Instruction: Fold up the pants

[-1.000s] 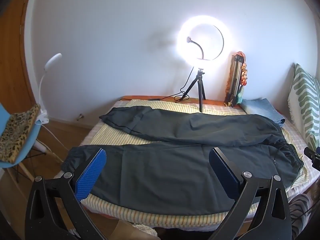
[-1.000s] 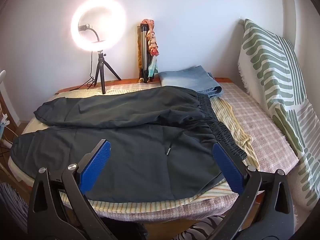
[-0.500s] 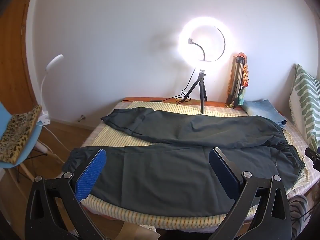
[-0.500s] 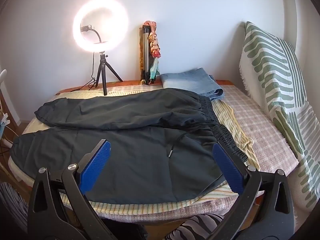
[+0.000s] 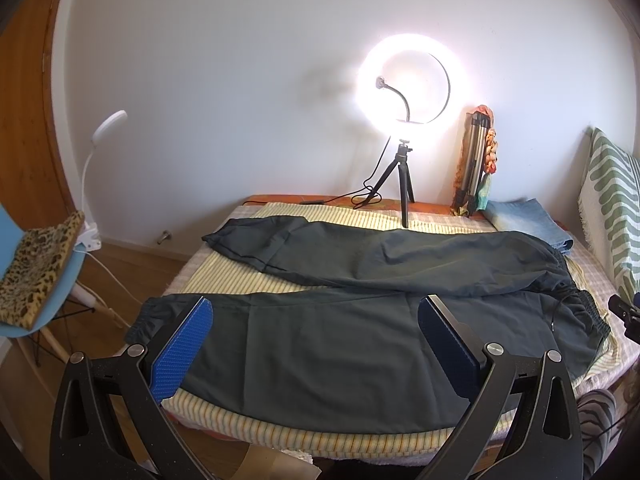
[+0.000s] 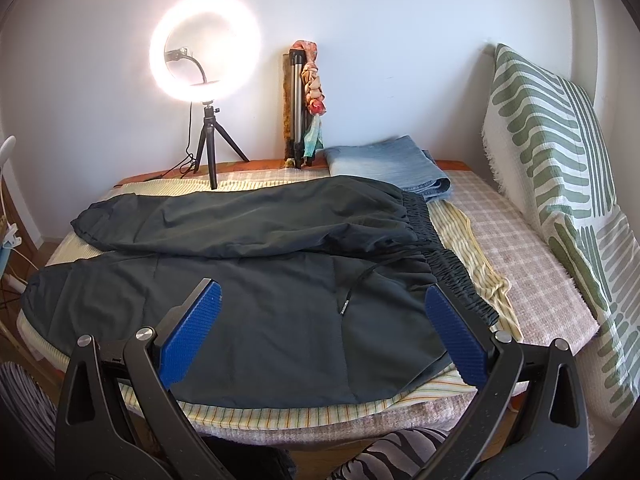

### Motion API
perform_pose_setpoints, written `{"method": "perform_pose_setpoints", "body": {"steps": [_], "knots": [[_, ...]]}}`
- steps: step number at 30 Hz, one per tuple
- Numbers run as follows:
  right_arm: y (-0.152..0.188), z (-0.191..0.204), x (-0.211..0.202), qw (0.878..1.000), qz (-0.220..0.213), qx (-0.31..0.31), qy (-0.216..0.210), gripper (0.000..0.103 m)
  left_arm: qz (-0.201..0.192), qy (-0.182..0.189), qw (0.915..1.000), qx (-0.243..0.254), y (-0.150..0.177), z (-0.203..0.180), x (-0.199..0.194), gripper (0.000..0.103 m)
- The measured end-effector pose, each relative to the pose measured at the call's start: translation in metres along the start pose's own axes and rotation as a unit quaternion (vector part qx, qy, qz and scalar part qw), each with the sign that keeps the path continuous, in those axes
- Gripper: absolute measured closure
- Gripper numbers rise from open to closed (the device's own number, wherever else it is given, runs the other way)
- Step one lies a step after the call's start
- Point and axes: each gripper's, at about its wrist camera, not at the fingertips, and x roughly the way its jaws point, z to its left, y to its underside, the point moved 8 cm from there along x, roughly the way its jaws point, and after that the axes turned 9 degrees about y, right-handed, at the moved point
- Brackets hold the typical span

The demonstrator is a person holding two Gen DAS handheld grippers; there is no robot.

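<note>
Dark pants [image 5: 340, 332] lie spread flat on the bed, both legs running left, elastic waistband [image 6: 452, 276] at the right. The far leg [image 6: 240, 216] lies apart from the near one. My left gripper [image 5: 316, 328] is open and empty, held above the near leg close to the bed's front edge. My right gripper [image 6: 320, 312] is open and empty, held above the hip area near the waistband and drawstring [image 6: 352, 292]. Neither touches the cloth.
A lit ring light on a tripod [image 5: 404, 184] stands at the back of the bed. Folded jeans [image 6: 384, 164] lie behind the waistband. A green-striped pillow [image 6: 556, 152] leans at the right. A blue chair with a leopard cushion [image 5: 36, 264] stands left of the bed.
Both grippers have drawn back and up slightly from the bed, so the pants look a little farther and lower. The jaws stay open. The pants have not moved.
</note>
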Motion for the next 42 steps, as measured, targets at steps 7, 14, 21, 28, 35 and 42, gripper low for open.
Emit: {"method": "perform_pose_setpoints", "body": {"steps": [7,14,21,28,35,42], "knots": [[-0.001,-0.001,0.000,1.000,0.000,0.000,-0.001,0.000,-0.002,0.000,1.0000,0.001,0.000,-0.001,0.000,0.001],[-0.001,0.000,0.000,1.000,0.001,0.000,0.000,0.000,-0.002,0.000,1.0000,0.000,-0.001,-0.001,0.000,0.001],[0.000,0.002,0.001,1.000,0.001,0.000,0.000,0.000,-0.002,0.000,1.0000,0.000,-0.001,-0.002,-0.001,0.001],[-0.001,0.007,0.001,1.000,0.002,-0.003,-0.001,0.000,-0.002,0.000,1.0000,0.001,-0.002,-0.002,-0.002,0.001],[-0.001,0.010,0.001,1.000,0.003,-0.006,-0.004,0.000,-0.003,0.001,1.0000,0.000,-0.001,-0.003,-0.002,0.001],[0.001,0.009,0.002,1.000,0.004,-0.007,-0.008,0.000,-0.003,0.000,1.0000,0.000,-0.001,-0.003,-0.002,0.001]]}}
